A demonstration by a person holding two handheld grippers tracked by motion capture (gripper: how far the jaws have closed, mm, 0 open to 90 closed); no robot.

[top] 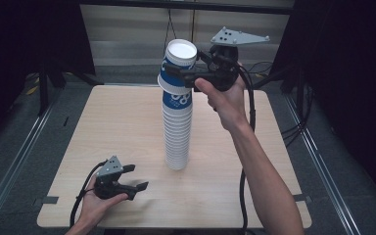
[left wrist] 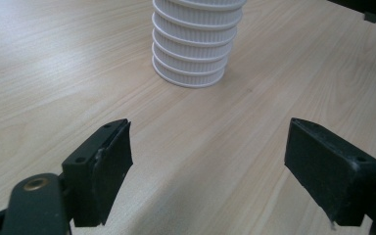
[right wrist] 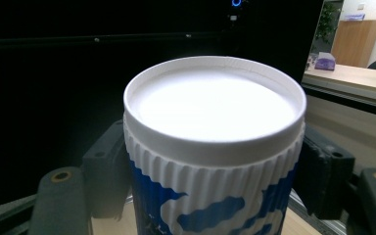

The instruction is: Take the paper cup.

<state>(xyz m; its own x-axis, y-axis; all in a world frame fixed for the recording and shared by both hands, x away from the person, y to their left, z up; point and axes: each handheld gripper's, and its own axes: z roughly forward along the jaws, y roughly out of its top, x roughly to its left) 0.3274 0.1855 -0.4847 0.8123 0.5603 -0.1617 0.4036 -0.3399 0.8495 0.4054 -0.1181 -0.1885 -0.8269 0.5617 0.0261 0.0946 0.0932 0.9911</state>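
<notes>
White and blue paper cup (right wrist: 214,147) sits pinched between my right fingers (right wrist: 323,176), atop the tall cup stack (top: 178,132). My left fingers (left wrist: 108,161) are spread wide with nothing between them, low over the tabletop (left wrist: 54,73), the stack's base just ahead.

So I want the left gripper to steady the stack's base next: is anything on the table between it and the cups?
Nothing visible: bare table lies between the open left gripper and the base of the cup stack.
</notes>
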